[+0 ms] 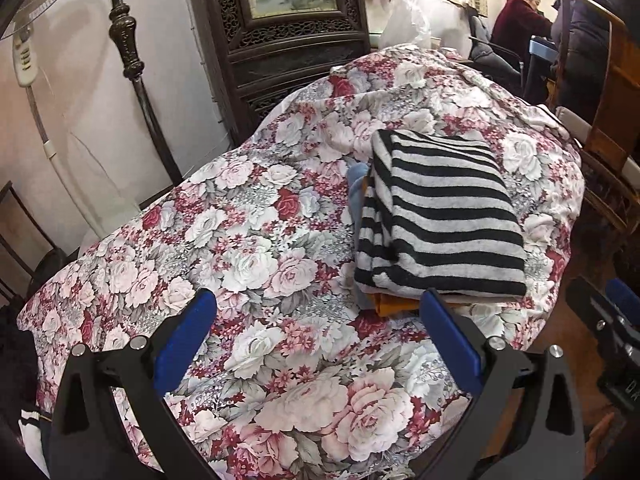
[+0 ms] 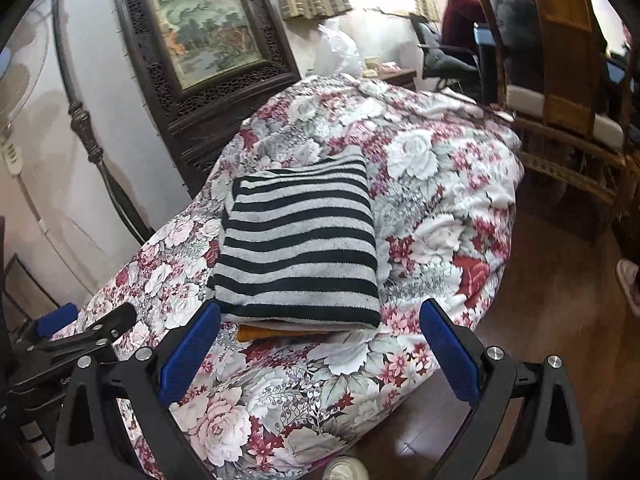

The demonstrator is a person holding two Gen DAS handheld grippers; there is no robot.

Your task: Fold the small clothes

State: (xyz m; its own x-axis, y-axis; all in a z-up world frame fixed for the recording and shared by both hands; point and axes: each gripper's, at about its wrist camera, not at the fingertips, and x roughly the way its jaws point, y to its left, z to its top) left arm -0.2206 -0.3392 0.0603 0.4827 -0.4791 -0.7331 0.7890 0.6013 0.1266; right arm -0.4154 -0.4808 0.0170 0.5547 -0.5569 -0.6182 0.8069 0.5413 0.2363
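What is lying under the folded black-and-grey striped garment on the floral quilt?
Under the striped garment an orange folded cloth pokes out at the near edge, and the left wrist view shows a light blue cloth at its left side. Most of both is covered, so what kind of garments they are cannot be told.

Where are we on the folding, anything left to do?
Done: the striped garment lies folded on top of a stack, with an orange piece under it and a blue one showing at its side. In hand: nothing; the left gripper and right gripper are both open and empty. Left: no unfolded clothes show on the floral cover.
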